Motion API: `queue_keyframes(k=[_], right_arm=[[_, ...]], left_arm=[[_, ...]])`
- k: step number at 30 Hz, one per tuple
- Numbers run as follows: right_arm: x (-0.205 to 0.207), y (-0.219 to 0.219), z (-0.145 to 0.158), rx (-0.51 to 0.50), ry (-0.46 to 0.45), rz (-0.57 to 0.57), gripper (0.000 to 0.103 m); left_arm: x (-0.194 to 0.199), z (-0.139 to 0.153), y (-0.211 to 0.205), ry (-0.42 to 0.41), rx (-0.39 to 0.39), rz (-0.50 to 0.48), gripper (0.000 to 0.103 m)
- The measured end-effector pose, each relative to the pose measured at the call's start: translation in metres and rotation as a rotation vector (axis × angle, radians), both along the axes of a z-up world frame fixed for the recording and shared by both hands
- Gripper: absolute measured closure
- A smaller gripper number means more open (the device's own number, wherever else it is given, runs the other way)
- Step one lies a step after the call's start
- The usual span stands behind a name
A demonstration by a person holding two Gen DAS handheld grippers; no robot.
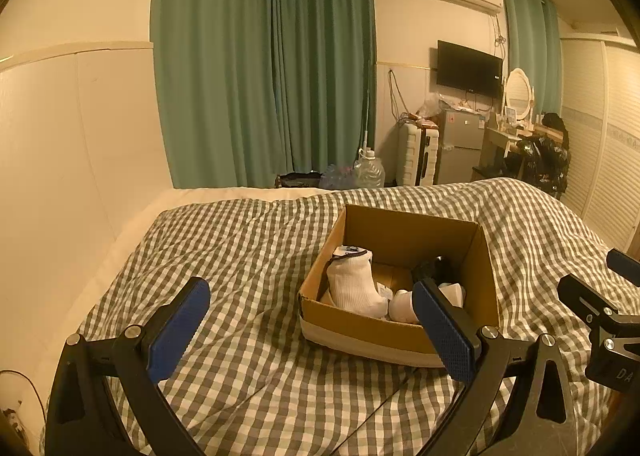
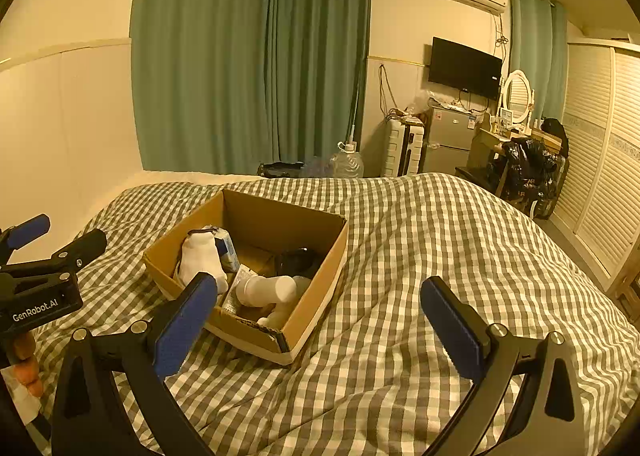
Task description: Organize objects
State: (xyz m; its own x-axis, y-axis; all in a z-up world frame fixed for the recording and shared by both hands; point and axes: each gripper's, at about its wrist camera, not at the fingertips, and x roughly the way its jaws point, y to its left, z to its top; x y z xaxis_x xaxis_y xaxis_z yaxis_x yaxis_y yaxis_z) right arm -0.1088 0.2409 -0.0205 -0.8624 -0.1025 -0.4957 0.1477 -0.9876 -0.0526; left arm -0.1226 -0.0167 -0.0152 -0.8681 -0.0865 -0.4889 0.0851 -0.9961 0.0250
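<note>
An open cardboard box [image 1: 360, 330] [image 2: 316, 256] sits on the checked bedspread [image 1: 240, 256] [image 2: 420, 256]. Inside it lie a white sock [image 1: 354, 284] [image 2: 202, 256], a rolled white sock [image 2: 266, 289] [image 1: 402, 306], a small carton [image 2: 226, 248] and something black [image 2: 298, 260] [image 1: 430, 268]. My left gripper [image 1: 312, 330] hovers open just in front of the box's near left corner, holding nothing. My right gripper [image 2: 318, 326] is open too, empty, near the box's front right corner. Each gripper shows at the edge of the other's view.
The bed runs along a cream wall [image 1: 60, 136] on the left. Green curtains [image 1: 264, 68] hang beyond the foot. A water jug [image 2: 348, 164], white suitcase [image 2: 404, 148], small fridge [image 2: 448, 140], wall TV [image 2: 464, 66] and a dressing table [image 2: 516, 128] stand at the far right. A hand [image 2: 26, 364] holds the left gripper.
</note>
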Motion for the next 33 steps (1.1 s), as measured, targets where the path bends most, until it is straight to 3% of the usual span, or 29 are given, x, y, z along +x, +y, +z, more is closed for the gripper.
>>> queue_keyframes(k=[33], right_arm=[[0.0019,-0.0075,-0.0030,0.013,-0.007,0.026,0.001]], left_arm=[[0.0030,-0.0006,0.0005,0.014,-0.013,-0.008,0.000]])
